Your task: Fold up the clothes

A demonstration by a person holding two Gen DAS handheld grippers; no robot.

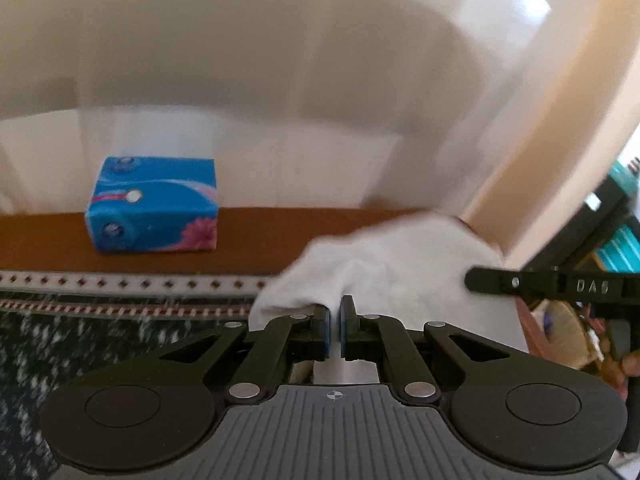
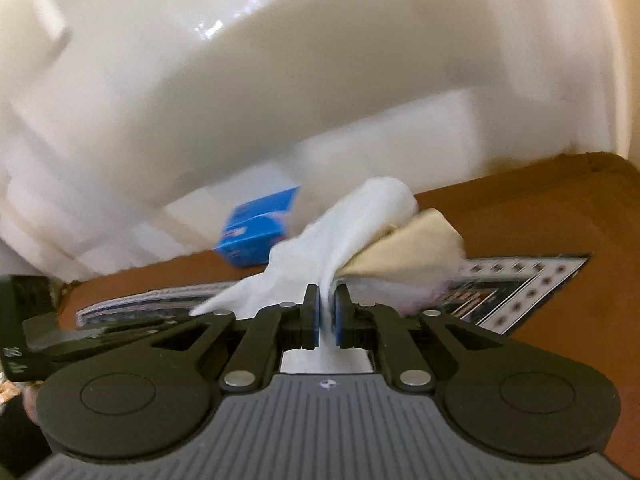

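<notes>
Cream wall (image 1: 240, 60) across the whole far side, glossy and blurred in both views. Below it, brown worktop (image 1: 248, 236) under a dark patterned cloth (image 1: 80, 332) with a pale diamond-dotted border; border corner in plain sight at the right of the right wrist view. White garment (image 1: 392, 272) bunched near the middle of the left wrist view, lifted off the patterned cloth, stretched between the two tools; in the right wrist view a twisted white band (image 2: 352, 224) up and away from the jaws. Beige fabric (image 2: 412, 248) just beside the garment on its right, touching it; whether part of the same piece, cannot tell. Blue tissue pack (image 1: 154, 204) with a pink flower print at far left on the bare brown strip, well apart from the garment, close to the wall. Left hand-held gripper (image 1: 335, 320): jaws almost together, only a thin gap, a fold of the white garment pinched between the blue pads. Right hand-held gripper (image 2: 327, 316): likewise nearly closed, clamped on a strand of the same garment. Black arm of the right tool at the right edge of the left wrist view, level with the garment.
</notes>
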